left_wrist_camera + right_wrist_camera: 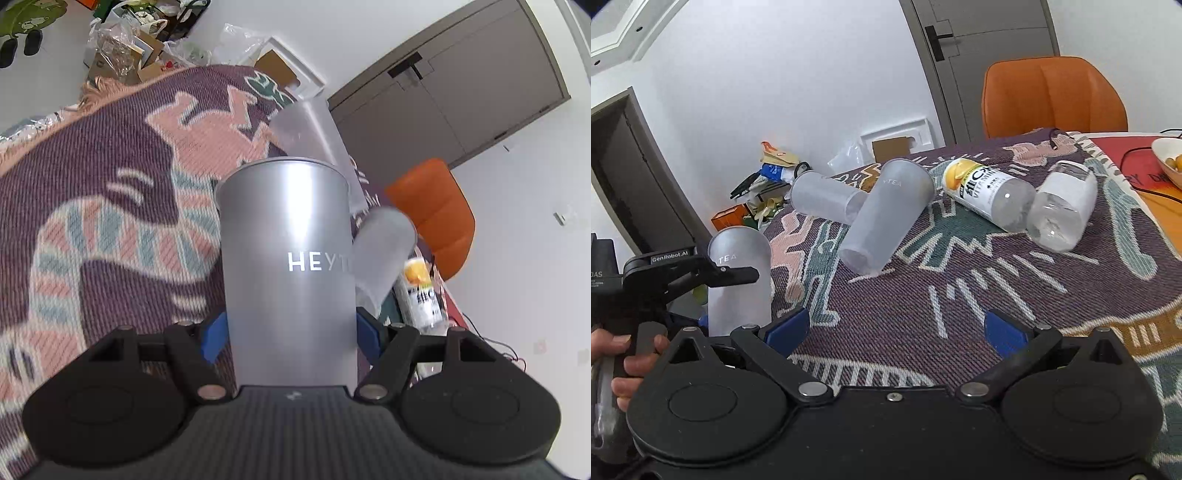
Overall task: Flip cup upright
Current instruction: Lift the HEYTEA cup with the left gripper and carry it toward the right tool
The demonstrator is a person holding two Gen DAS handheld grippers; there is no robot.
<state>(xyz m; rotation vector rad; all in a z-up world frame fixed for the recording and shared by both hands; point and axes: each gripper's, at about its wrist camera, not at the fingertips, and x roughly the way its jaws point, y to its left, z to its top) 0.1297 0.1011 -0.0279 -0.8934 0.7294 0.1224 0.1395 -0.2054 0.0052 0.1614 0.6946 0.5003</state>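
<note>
Cup: frosted grey cup (288,266) held above the patterned cloth (110,206), rim pointing away from the camera.
Left gripper: left gripper (291,334) clamps the cup's lower body between blue pads.
Right gripper: right gripper (894,328) spread wide, holding nothing, over the cloth.
Nearby: 2 other cups (886,218) lying on their sides, 2 bottles (988,195) beside them, orange chair (1052,96) behind.

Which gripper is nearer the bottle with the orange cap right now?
Right. The right gripper is open over the cloth facing the bottle with bare cloth between; the left gripper, shut on a cup, is farther left.
</note>
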